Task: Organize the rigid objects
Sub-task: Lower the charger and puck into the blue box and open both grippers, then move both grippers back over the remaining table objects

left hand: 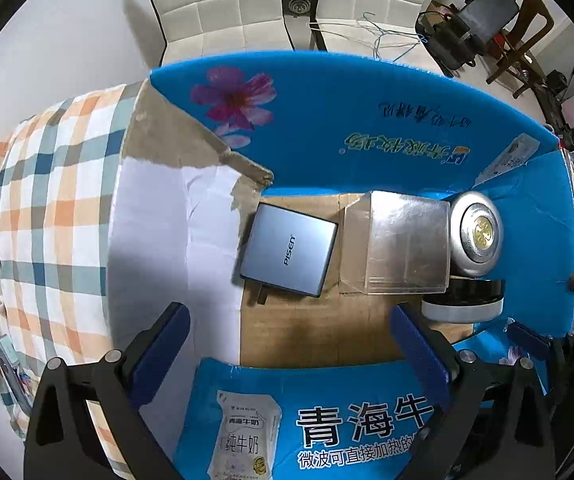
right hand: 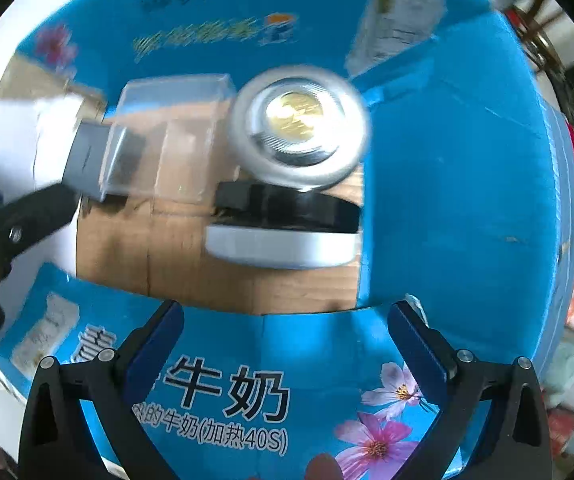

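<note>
Box [left hand: 367, 120] already holding charger [left hand: 289, 254], clear case [left hand: 407, 244], round tin [right hand: 299, 140]. Both grippers [left hand: 287, 344] [right hand: 285, 340] spread, empty; lift straight out toward 6 o'clock, clear of the flaps.

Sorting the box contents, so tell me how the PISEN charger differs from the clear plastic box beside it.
The PISEN charger is opaque grey-blue; the clear plastic box is see-through. The charger is thin and lies flat; the plastic box stands taller. Both are squarish and rest on the carton's brown cardboard floor.
</note>
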Motion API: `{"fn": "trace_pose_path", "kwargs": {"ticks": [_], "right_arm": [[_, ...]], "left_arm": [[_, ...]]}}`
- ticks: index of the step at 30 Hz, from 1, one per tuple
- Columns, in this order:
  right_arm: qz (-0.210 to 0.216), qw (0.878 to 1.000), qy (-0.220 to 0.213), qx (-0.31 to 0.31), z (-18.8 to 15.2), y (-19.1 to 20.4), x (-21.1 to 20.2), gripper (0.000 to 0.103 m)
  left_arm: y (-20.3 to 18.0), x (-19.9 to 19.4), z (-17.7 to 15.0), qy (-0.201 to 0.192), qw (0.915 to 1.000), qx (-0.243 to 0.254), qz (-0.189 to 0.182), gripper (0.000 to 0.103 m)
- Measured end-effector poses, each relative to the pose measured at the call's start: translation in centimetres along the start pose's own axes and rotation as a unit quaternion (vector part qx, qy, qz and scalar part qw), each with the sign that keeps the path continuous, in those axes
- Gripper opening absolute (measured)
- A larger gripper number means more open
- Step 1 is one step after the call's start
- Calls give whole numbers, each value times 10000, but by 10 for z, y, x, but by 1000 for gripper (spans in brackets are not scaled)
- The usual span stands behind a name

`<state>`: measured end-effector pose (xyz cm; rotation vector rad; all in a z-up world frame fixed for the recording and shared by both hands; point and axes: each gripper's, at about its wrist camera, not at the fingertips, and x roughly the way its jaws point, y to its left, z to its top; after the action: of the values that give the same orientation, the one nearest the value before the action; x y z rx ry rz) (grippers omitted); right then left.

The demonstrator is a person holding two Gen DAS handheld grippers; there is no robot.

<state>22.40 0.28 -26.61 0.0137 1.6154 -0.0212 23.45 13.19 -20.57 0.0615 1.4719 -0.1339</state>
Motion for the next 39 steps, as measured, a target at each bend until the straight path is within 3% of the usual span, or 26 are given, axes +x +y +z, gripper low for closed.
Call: {"fn": "trace_pose_path", "kwargs": {"ticks": [3,6,10,15,19,28,31,39], "right_arm": [[363,9988,263,-209,2,10,5,103],[1690,9835,550,335,8,-13,10,103],[2023,9745,754,609,9,-28,19,103],[1967,9767,748,431,-1,-19,15,103],[1306,9906,-177,360,-30,-22,-28,103],[510,9902,-1284,219,-81,-27,-113,103],[413,9872,-1528,173,-79,-47,-143,103],[508,9788,-1985,-74,-110,-47,-200,103]], "left_arm": [[4,5,-1,86,9999,-103,-75,102],[6,8,-2,136,9994,-212,-226,102],[5,11,-1,209,9986,-304,-390,103],[0,2,1,125,9990,-222,-359,102],[1,-22,-3,-209,9992,-187,-269,103],[-5,-88,-46,-936,9952,-178,-222,103],[-7,-109,-63,-1086,9937,-217,-177,103],[-25,-163,-95,-1408,9897,-273,-27,102]]}}
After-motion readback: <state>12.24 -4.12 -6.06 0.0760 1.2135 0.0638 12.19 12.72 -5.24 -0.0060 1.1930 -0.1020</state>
